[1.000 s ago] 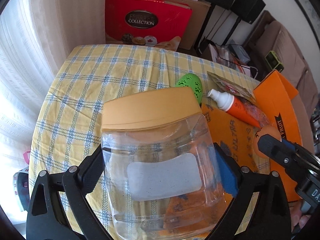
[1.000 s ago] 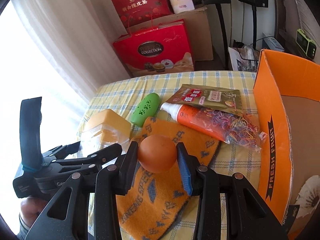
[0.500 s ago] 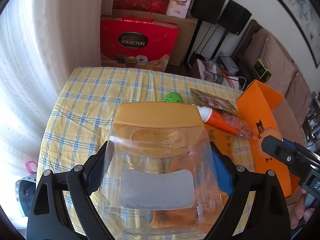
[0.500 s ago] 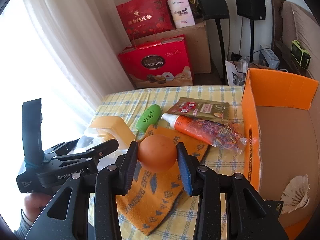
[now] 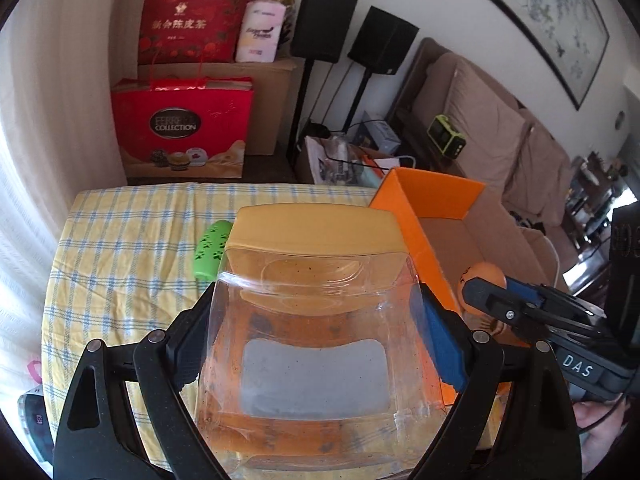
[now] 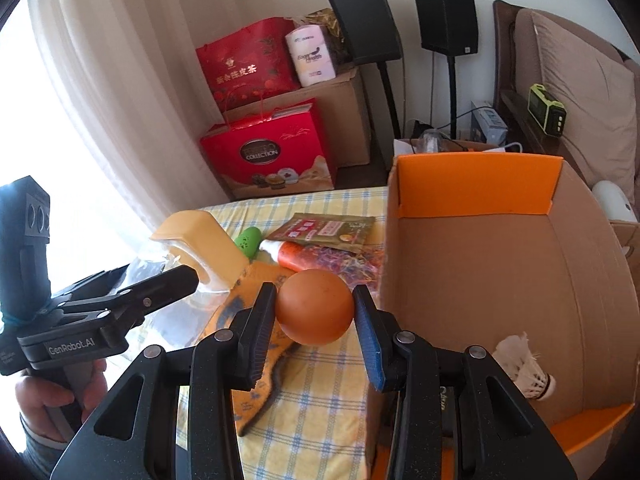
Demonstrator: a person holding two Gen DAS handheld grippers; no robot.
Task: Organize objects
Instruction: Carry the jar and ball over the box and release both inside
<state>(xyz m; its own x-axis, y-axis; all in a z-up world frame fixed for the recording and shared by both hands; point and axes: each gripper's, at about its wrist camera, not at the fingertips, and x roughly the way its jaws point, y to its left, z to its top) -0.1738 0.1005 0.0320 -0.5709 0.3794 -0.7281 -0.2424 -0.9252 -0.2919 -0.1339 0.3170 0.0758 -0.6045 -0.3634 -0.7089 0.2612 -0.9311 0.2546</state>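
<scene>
Nearest in the left wrist view, the left claw (image 5: 316, 340) grips a clear plastic jar (image 5: 316, 332) with a yellow-orange lid (image 5: 316, 230), its pads pressed against the jar's 2 sides and the jar held clear of the surface. In the right wrist view, the right claw (image 6: 314, 316) is clamped on an orange ball (image 6: 315, 306), which sits between the 2 pads, above the surface and just beside the near left wall of the orange cardboard box (image 6: 472, 188).

Below and beyond the ball, an orange patterned cloth (image 6: 256, 364) lies on the yellow checked tablecloth (image 6: 320, 396). Farther back lie a bag of coloured rubber bands (image 6: 344, 262), an orange tube with a white cap (image 6: 288, 254), a printed foil packet (image 6: 324, 230) and a green paw-print case (image 6: 249, 240).

Inside the box, only 1 item shows: a white shuttlecock (image 6: 524, 372) on the floor of the box near its front right corner.

By my reading, the job is at an early stage: 1 thing is packed and 2 are in hand and look bound for the box, while at least 5 things on the surface are left to collect.
</scene>
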